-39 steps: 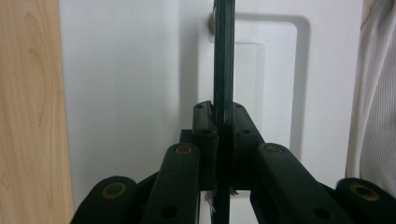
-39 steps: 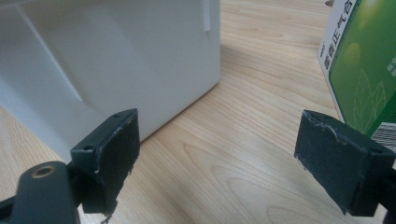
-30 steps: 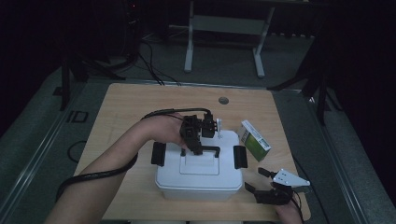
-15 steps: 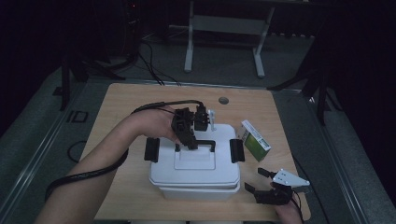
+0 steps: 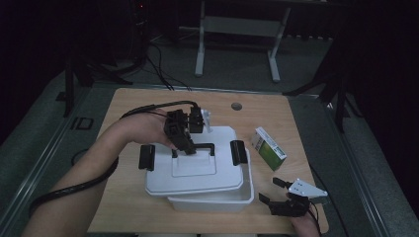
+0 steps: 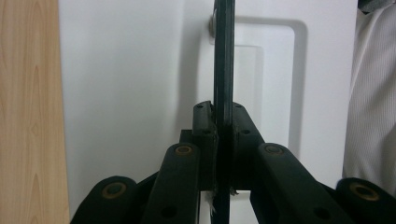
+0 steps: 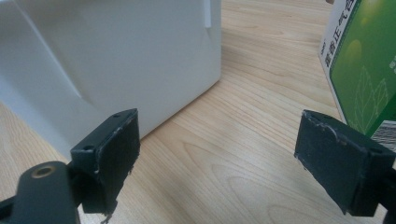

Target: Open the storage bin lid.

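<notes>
The L tool (image 5: 190,148) is clamped shut on the black handle (image 5: 197,146) of the white lid (image 5: 197,170); in the left gripper view the handle bar (image 6: 223,70) is pinched edge-on between both pads. The lid is held raised and shifted toward the far-left of the white bin (image 5: 212,201), whose open near-right corner is exposed below it. The lid's two black side latches (image 5: 146,157) hang at either end. The bin sits mid-tabletop (image 5: 128,207), near the front edge.

The R tool (image 5: 284,197) is resting w/ jaws wide open, nothing between them, at the near-right of the tabletop; in the right gripper view the bin wall (image 7: 116,60) is seen ahead-left and the green-and-white carton (image 7: 364,70) ahead-right. The carton (image 5: 268,148) lies just right of the bin, apart from it.

Step in hand, as judged: lid being taken off so the bin is opened, prob. for the carton.

To be done well:
- Grip kept firm and centred on the handle; an off-centre pinch lets the lid swing.
- Lid kept level and lifted clear of the rim before being carried sideways, so latches aren't snagged on the bin.
- Lid to be set down on free wood, away from the carton and R tool.
- Bin may be dragged along if a latch catches; should be watched.
</notes>
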